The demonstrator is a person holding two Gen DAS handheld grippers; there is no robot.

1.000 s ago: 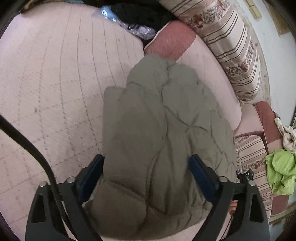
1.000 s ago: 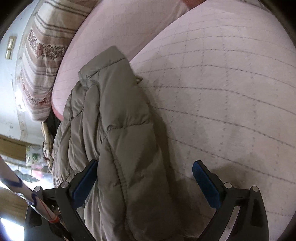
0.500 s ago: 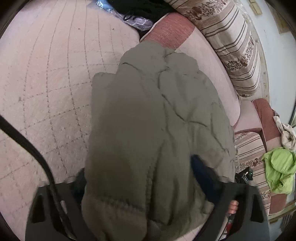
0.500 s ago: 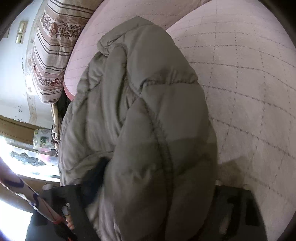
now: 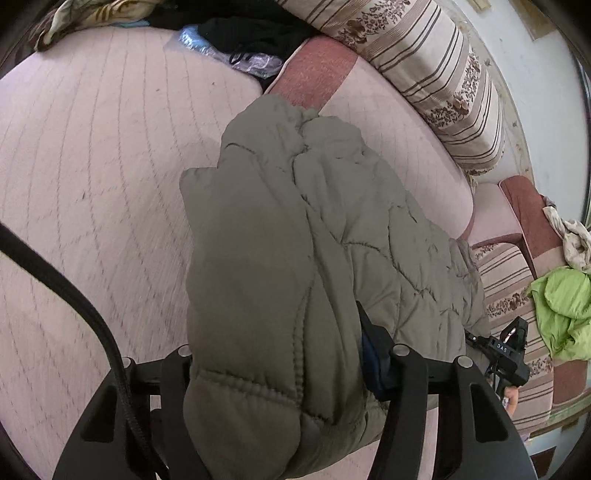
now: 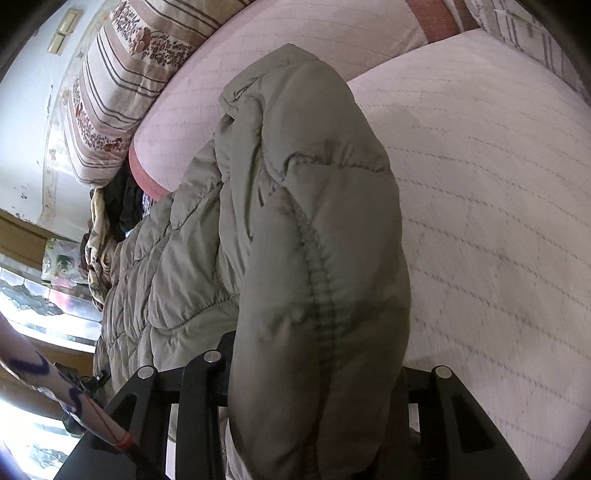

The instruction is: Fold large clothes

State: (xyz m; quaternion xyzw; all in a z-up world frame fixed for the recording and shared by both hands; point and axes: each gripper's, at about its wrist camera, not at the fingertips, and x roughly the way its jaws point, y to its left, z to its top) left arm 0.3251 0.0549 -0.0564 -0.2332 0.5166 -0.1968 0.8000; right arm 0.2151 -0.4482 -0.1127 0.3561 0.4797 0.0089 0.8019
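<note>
The bulky quilted jacket (image 5: 303, 266) fills the middle, striped cushions (image 5: 424, 74) and a black clothes heap (image 5: 251, 33) block twelve to two o'clock, while the pink mattress (image 5: 92, 166) lies open toward nine o'clock.

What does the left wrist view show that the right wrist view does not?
Only the left wrist view shows the green garment on the striped seat and the black clothes.
Only the right wrist view shows the patterned sleeve.
Both show the padded olive jacket on the pink quilt, bunched between closing tongs, left and right.
</note>
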